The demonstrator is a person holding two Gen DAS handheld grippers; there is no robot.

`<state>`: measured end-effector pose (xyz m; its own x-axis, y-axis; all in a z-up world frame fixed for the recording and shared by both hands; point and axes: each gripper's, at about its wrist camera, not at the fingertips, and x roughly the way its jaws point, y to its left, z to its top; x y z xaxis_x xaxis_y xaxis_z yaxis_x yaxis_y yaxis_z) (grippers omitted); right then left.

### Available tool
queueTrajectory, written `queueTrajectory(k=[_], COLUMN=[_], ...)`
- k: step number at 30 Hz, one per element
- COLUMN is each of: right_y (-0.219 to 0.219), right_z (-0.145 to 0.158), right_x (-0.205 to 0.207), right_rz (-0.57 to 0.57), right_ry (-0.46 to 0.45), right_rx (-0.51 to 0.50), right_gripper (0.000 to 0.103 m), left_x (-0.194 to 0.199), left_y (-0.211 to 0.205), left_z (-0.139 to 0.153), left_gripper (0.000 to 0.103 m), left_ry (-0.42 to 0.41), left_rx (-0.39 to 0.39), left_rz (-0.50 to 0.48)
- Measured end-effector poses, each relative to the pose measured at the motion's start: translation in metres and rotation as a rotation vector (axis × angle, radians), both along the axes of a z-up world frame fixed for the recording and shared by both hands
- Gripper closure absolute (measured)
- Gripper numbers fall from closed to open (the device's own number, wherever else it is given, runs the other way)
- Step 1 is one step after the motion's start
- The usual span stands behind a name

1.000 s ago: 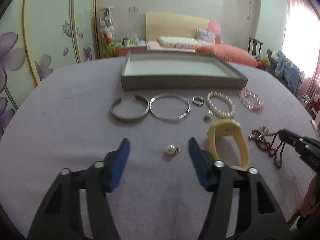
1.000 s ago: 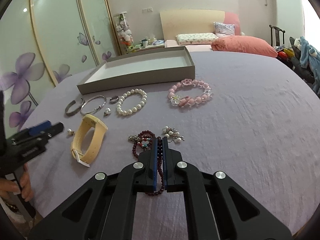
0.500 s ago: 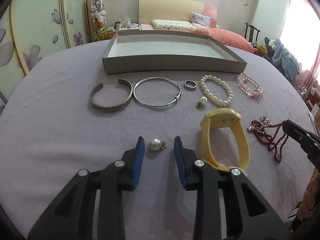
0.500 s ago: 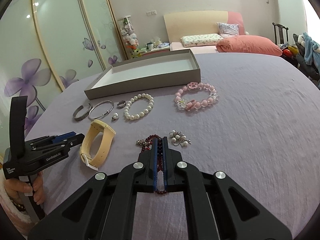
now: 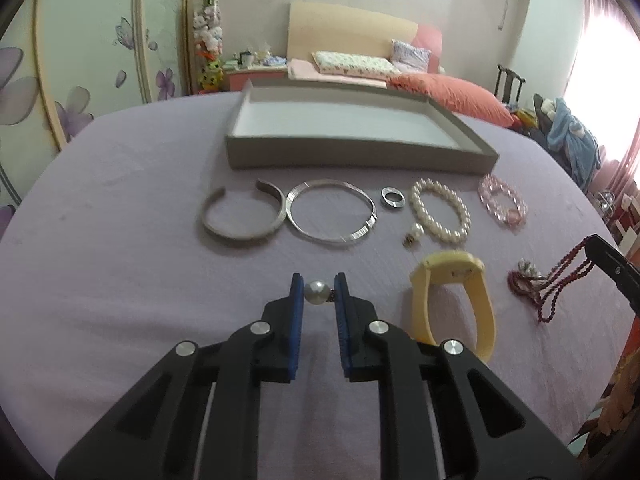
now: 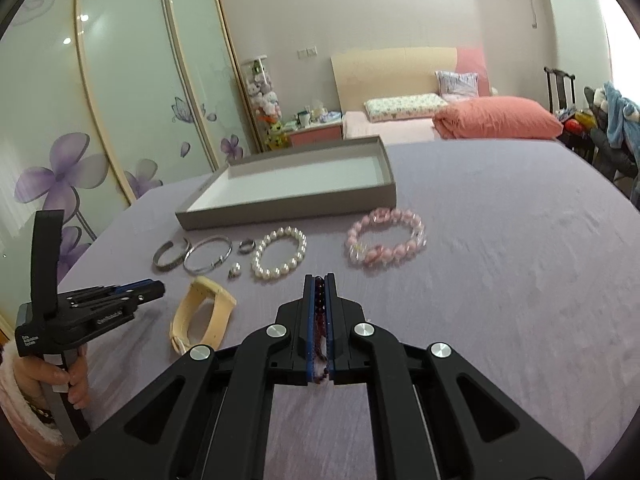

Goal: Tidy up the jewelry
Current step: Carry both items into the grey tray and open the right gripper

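The left tool [image 5: 319,287] is closed on a pearl [image 5: 315,291]. The pearl is pinched between the two blue pads, low in the middle of the left view. The pads have just been closing, and the pearl is now touched on both sides. The pearl looks to sit right at the tips, so it could slip out.

The right tool [image 6: 319,280] is shut tight on dark red beads [image 6: 319,312]. In the left view, at the right edge, the beads [image 5: 560,280] are seen hanging from that tool, with the low end down on the desk [image 5: 120,240].

The gray box [image 5: 360,156] is in the upper middle of the left view, and nothing can be seen inside it. More things lie in a row below it: a cuff [image 5: 240,216], a thin bangle [image 5: 332,212], a ring [image 5: 392,198], a pearl bracelet [image 5: 440,212] and a pink bracelet [image 5: 504,204]. A yellow band [image 5: 460,296] lies to the right of the left tool.

The step in hand seems to be lifting both things to the box. The pearl should be raised slowly and kept level, since it is round and smooth. The squeeze should not be let go until the pearl is over the box. The beads should be lifted high enough to clear the box wall, so the loose end is not caught.
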<state>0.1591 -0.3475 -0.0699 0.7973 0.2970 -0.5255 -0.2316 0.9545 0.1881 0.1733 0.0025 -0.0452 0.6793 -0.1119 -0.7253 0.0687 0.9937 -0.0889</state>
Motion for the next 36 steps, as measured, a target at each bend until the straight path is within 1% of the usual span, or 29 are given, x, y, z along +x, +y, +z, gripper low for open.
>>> queueTrajectory(k=[3,10,13,20,23,28,31,36], right_y=[-0.004,-0.009,-0.01,-0.004,-0.005,-0.003,0.002,0.011], right_z=[0.011,0.036,0.051,0.086,0.092,0.093,0.095,0.09], right_x=[0.004,0.014,0.018,0.033,0.047,0.075,0.093,0.12], right_rz=[-0.006,-0.006,0.0,-0.009,-0.026,-0.027,-0.019,-0.007], right_ry=[-0.032,-0.098,-0.138,-0.255,-0.272,-0.263,-0.27,-0.268], right_rx=[-0.002,-0.007,-0.004,-0.043,-0.034,-0.031,-0.047,-0.048], right_gripper=[0.098,0.098,0.098,0.098,0.098,0.098,0.098,0.098], left_x=[-0.002,0.0,0.003,0.009,0.017,0.039,0.055,0.086], left_y=[0.007,0.02,0.021,0.015,0.013,0.01,0.012,0.01], left_z=[0.012,0.044,0.055,0.08,0.091,0.102,0.105,0.103], left_gripper=[0.087,0.087,0.087,0.087,0.087,0.087,0.087,0.087], left_ry=[-0.036,-0.131,-0.164,-0.243,-0.276,-0.312,-0.324,-0.34], left_rx=[-0.007,0.01,0.016,0.025,0.026,0.021,0.007,-0.004], left_rz=[0.011,0.037,0.042,0.032,0.033,0.035,0.034,0.037])
